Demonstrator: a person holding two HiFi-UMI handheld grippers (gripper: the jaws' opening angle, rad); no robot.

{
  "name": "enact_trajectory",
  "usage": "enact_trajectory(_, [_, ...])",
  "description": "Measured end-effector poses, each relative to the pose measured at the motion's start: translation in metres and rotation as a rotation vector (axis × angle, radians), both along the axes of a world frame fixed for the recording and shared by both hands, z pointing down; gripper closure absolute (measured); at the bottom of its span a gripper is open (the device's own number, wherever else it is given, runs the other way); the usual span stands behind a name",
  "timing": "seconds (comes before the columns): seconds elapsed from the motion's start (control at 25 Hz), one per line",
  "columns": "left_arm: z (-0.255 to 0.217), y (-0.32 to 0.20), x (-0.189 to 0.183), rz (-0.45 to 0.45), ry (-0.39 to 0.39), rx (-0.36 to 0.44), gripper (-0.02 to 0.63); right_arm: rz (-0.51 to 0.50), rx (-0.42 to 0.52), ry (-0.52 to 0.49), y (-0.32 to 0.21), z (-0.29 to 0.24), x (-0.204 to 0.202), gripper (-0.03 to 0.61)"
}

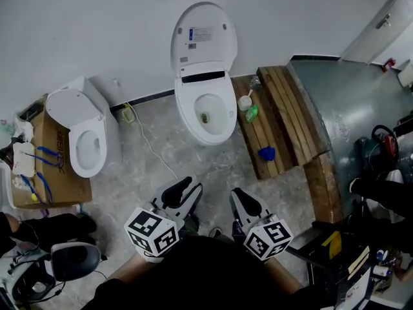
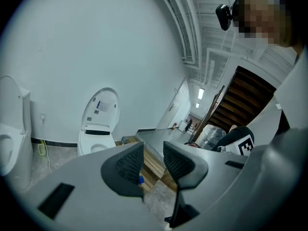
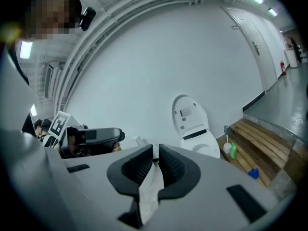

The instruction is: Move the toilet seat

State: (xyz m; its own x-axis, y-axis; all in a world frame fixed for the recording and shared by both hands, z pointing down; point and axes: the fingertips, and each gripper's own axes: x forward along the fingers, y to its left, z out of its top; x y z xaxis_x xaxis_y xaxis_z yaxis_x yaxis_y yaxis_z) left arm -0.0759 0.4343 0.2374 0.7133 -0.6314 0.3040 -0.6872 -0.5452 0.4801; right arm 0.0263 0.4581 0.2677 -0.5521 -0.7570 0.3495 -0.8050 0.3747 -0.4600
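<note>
– Before a white wall, seen from overhead: the toilet seat [image 1: 201, 41] stands raised above its bowl [image 1: 205, 112], beside a wooden platform [image 1: 284, 108]. The left gripper [image 1: 187, 187] and right gripper [image 1: 244, 197] hover well short of it. Any contact?
– None. In the left gripper view, the left gripper [image 2: 153, 155] has its jaws parted with nothing between them, and the toilet seat [image 2: 98, 110] is far ahead.
– And the right?
– In the right gripper view, the right gripper [image 3: 155, 154] is clenched on nothing, the toilet seat [image 3: 191, 113] upright in the distance. By my reading the job is barely begun: approach, grip and swing all remain
</note>
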Motion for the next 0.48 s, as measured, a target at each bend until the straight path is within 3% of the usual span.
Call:
enact_trajectory(0.28, [0.003,-0.048,-0.014,0.09,0.031,-0.001,0.478,0.096,-0.005,0.026,-0.052,-0.002,-0.019,0.52])
enact_trajectory(0.48, [0.004,-0.087,-0.038,0.082,0.049,0.002,0.479,0.094,-0.006,0.024,-0.081,-0.006,-0.035,0.52])
